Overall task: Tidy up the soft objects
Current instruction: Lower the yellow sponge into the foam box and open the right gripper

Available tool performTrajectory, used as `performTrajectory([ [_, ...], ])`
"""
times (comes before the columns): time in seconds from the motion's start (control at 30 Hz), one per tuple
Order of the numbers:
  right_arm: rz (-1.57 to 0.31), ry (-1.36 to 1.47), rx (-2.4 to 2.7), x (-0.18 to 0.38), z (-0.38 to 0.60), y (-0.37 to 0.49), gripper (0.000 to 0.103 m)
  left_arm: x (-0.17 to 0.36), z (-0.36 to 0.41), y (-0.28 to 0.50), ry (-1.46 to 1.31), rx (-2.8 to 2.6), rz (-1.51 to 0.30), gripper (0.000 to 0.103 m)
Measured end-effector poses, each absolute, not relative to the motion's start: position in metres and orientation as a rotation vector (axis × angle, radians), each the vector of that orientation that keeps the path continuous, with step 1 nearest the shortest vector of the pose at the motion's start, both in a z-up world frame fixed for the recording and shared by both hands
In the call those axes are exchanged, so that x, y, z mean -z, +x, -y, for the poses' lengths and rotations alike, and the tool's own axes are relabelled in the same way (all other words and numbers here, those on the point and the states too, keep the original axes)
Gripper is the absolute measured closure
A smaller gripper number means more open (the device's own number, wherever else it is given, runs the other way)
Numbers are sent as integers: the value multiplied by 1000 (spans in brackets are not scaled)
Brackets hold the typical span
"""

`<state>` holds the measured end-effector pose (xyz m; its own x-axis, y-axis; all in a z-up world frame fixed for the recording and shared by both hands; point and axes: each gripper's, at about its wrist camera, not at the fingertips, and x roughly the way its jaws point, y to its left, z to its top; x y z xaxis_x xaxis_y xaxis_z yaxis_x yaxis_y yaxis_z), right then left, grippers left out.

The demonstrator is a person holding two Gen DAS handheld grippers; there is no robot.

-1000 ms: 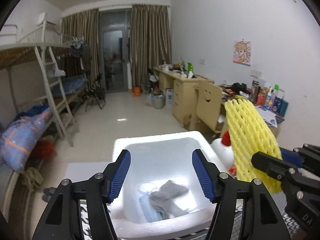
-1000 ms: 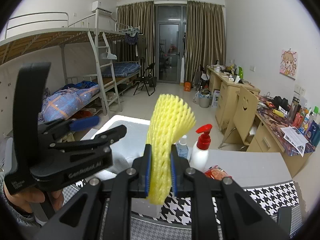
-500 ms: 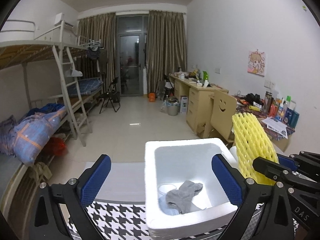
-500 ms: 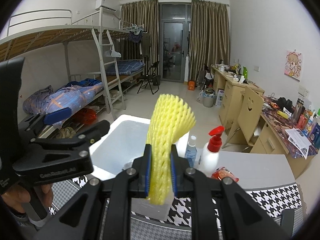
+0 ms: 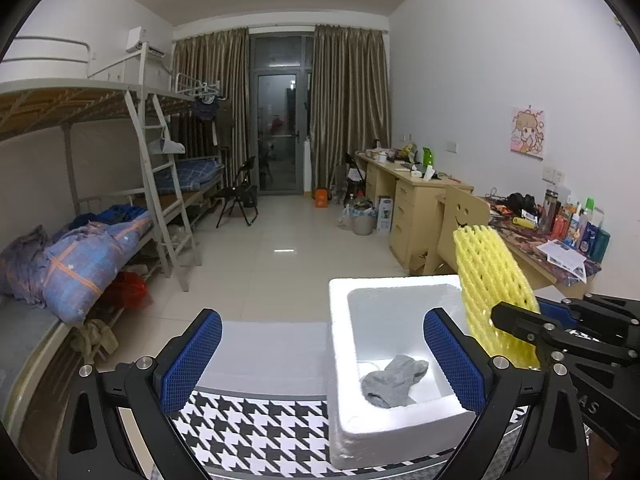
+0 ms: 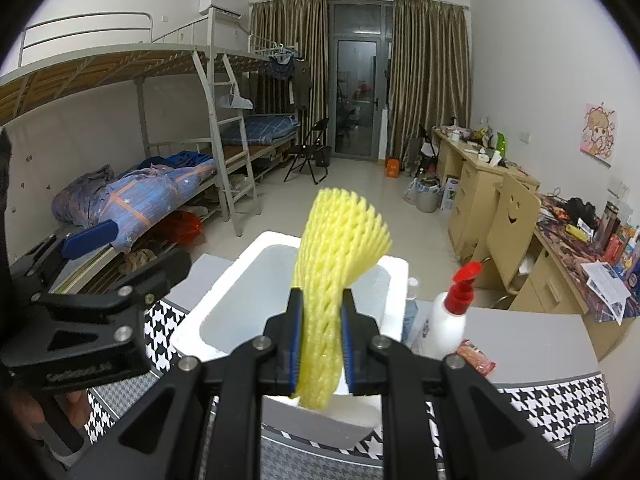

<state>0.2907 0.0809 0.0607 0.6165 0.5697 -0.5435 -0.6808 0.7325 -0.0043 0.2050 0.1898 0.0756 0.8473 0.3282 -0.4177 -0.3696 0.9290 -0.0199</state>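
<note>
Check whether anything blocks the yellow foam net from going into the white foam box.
Nothing visible does. The right gripper holds the yellow foam net over the open-topped white foam box; only a grey sock lies on its floor, leaving space beside it.

wrist views facing room, sharing foam box (image 5: 340, 360)
</note>
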Motion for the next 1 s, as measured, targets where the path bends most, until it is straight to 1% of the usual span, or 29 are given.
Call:
performTrajectory([
  [0.5, -634, -202, -722, -44, -101, 312, 83, -65, -205, 192, -123, -411, -438, 2],
  [0.7, -674, -209, -712, -35, -111, 321, 79, -66, -209, 185, -141, -421, -430, 2],
  [0.73, -682, -214, -709, -34, -113, 323, 77, -66, -210, 185, -141, -423, -429, 2],
  [0.8, -711, -212, -713, -30, -115, 326, 70, -66, -210, 184, -136, -434, -425, 2],
  [0.87, -731, -192, -720, -27, -113, 328, 55, -65, -211, 184, -131, -436, -428, 2],
  [0.93, -732, -183, -717, -26, -112, 327, 46, -63, -214, 183, -138, -431, -438, 2],
  [1.0, -731, -189, -717, -26, -111, 325, 43, -63, -215, 183, -142, -431, -440, 2],
])
